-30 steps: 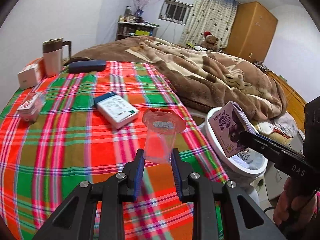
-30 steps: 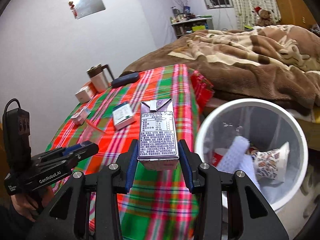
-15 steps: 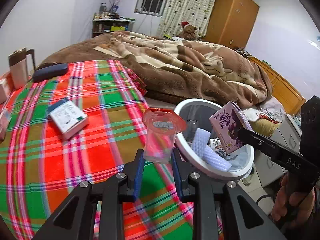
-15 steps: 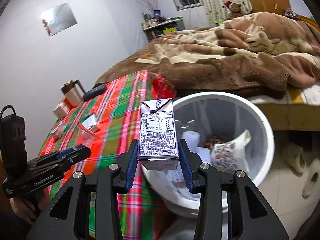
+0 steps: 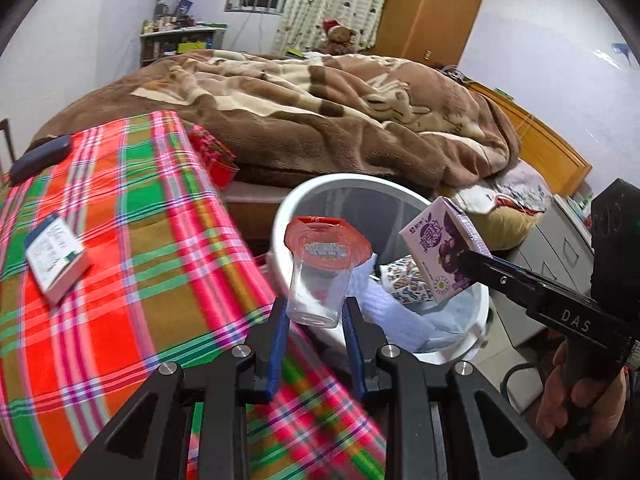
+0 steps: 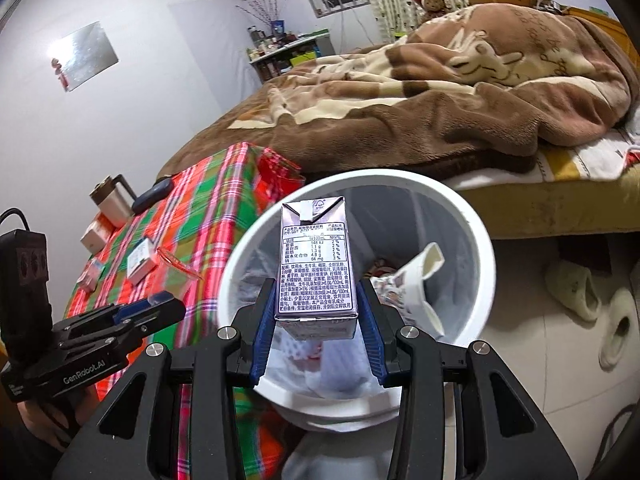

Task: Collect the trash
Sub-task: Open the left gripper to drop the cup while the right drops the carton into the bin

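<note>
Your left gripper holds a clear cup with a peeled red foil lid, jaws clenched on its base, the cup upright at the near rim of the white bin. Your right gripper holds a purple carton, jaws clenched on its lower sides, upright over the bin's opening. Inside the bin lie a printed paper cup and white crumpled material. Left of the bin stands the worktop under a plaid cloth, carrying a small box and a dark case. Beyond is a bed with a brown blanket.
</note>
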The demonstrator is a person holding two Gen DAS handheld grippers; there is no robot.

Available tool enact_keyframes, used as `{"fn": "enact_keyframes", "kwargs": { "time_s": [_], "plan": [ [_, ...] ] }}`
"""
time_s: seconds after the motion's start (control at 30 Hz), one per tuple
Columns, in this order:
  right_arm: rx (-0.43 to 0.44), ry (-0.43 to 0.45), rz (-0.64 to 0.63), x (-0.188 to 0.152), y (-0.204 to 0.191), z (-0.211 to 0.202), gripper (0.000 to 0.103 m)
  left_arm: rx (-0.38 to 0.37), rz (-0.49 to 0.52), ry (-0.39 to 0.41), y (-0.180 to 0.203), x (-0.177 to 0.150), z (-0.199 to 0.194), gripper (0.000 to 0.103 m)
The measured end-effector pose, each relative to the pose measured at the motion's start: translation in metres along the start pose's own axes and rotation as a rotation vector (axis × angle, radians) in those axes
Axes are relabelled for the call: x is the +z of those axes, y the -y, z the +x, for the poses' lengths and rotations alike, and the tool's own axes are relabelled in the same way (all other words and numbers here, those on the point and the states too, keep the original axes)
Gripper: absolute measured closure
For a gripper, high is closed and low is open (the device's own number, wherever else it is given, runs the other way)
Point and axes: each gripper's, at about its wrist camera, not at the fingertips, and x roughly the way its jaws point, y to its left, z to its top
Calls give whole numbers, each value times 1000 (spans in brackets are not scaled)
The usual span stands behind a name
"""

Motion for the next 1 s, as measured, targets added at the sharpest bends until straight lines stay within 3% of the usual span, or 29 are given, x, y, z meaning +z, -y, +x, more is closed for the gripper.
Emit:
{"fn": "enact_keyframes", "kwargs": {
  "time_s": [0.4,0.5,0.53,1.0],
  "plan": [
    [-50,-38,20,0,17,4,62,-61,26,-31,15,8,31,75],
    [-50,-41,21,0,18,5,62,-69,16,-29,13,9,34,65],
    [-50,-38,19,1,18,4,62,-72,12,-28,12,9,33,61],
    [-10,7,-43,2,-12,-11,61,-38,-37,34,-13,2,-9,61]
  ]
}}
